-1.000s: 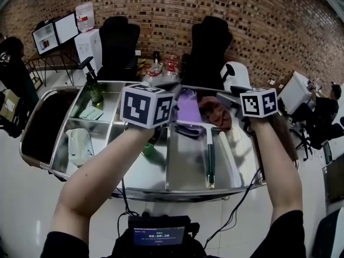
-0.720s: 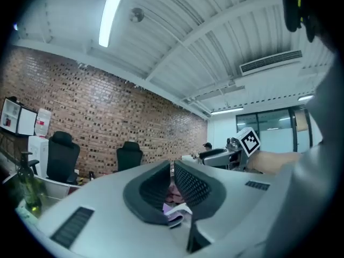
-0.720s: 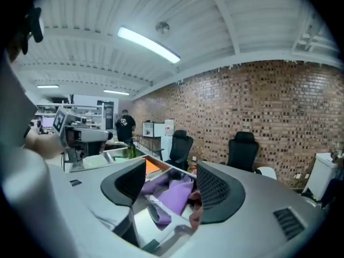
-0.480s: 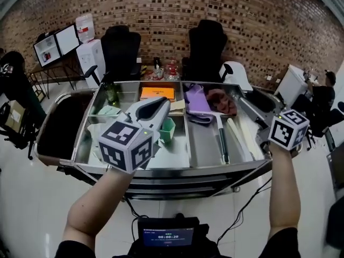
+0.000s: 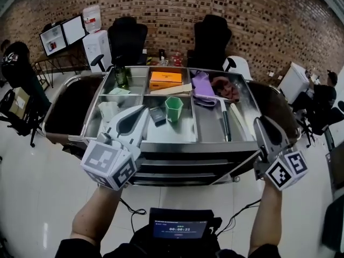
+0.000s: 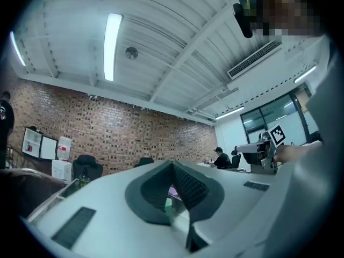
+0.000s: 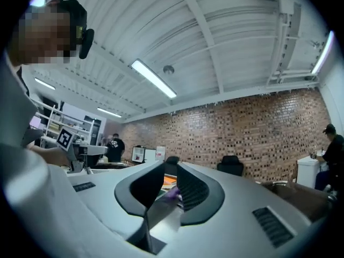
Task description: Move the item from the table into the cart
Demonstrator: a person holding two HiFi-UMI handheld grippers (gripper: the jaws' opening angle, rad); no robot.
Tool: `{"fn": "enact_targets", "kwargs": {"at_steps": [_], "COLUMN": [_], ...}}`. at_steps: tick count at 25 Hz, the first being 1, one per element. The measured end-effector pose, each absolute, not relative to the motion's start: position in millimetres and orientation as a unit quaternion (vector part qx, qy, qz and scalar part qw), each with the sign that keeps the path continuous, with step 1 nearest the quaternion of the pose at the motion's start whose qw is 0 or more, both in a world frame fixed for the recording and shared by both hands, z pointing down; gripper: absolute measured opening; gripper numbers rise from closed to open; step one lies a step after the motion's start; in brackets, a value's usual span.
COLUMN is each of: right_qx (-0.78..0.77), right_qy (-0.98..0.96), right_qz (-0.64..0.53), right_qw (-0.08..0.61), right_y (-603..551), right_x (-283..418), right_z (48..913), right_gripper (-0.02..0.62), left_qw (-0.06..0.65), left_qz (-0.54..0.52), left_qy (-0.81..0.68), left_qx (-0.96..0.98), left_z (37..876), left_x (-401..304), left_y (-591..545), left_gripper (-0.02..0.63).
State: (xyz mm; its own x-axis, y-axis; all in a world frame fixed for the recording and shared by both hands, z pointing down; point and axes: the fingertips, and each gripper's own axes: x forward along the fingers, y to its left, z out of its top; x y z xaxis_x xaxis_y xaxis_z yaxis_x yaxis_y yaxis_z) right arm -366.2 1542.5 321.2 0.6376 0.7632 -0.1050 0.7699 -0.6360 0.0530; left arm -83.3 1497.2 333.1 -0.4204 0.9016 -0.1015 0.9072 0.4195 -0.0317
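Cart (image 5: 189,146): brushed steel, dull sheen. Cup (image 5: 173,109): green plastic, smooth. Box (image 5: 165,80): orange card, matt. Wall (image 5: 258,15): rough brick. Floor (image 5: 32,187): glossy white. Left gripper (image 5: 142,112), right gripper (image 5: 257,121): smooth matt grey plastic; pads (image 7: 191,190) dark, ribbed.

The steel cart (image 5: 177,145) stands on a pale floor (image 5: 32,198). Its back compartments hold a green bottle (image 5: 121,77), an orange box (image 5: 165,79) and a purple item (image 5: 203,85). Nearer the front are an upright green cup (image 5: 173,108) and a long-handled tool (image 5: 224,123)
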Motion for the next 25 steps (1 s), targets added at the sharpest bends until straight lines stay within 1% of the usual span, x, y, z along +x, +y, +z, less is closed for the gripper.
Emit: {"fn": "enact_targets", "kwargs": {"at_steps": [1,2,3,5,10,19,25], "right_qx": [0.904,0.904,0.905,0.905,0.905,0.901,0.896], "right_qy": [0.424,0.423,0.422,0.422,0.424,0.430,0.439], "right_qz": [-0.039,-0.043,-0.045,-0.045,-0.041,-0.052,-0.065], "right_qw": [0.041,0.036,0.032,0.028,0.009,-0.003,-0.008], "right_y": [1535,1529,1523,1510,1492,1474,1462], "right_x": [-370,-374,-377,-383,-392,-398,-407], "right_z": [326,330,335,347,373,379,388], "right_gripper": [0.072,0.054,0.011,0.011,0.011,0.011,0.011], "left_qw": [0.032,0.031,0.034,0.038,0.023,-0.001,0.004], "left_qz": [-0.036,-0.033,-0.033,-0.036,-0.021,-0.032,-0.026], "left_qy": [0.842,0.841,0.841,0.838,0.849,0.841,0.842], "left_qx": [0.538,0.538,0.539,0.543,0.528,0.540,0.539], "left_z": [338,342,346,356,385,392,401], "left_x": [-87,-92,-97,-108,-139,-144,-157], "left_y": [1491,1484,1478,1465,1449,1442,1435], "left_gripper": [0.005,0.005,0.005,0.005,0.005,0.005,0.005]}}
